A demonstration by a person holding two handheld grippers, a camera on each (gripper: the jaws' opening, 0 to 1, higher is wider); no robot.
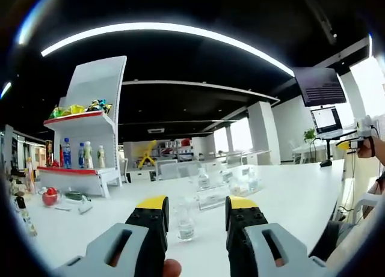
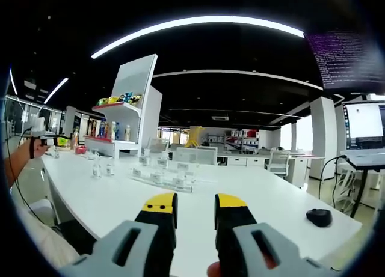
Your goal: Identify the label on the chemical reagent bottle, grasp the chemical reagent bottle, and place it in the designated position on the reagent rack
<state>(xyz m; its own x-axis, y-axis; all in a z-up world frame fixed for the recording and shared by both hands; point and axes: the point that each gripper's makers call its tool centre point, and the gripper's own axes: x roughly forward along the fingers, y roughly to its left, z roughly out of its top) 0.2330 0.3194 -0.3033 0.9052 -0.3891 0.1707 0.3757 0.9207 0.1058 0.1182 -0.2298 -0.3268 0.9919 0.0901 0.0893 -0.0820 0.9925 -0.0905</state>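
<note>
Left gripper hovering low over the white tabletop, jaws spread and holding nothing. Standing upright just beyond and between those jaws, a small clear reagent bottle, long axis vertical, almost dead ahead and slightly toward the left jaw. Lying a little farther off, the clear reagent rack with more small bottles on it. Sitting far left on the tabletop, a white display shelf carrying drink bottles and snacks.

Right gripper also spread and empty, hanging over bare tabletop near the edge, with the rack well apart ahead and to the left, and two loose bottles farther left again. Resting near right, a black mouse.

Judging from this, left gripper sitting much nearer the bottle; needing only a short straight advance before closing.
</note>
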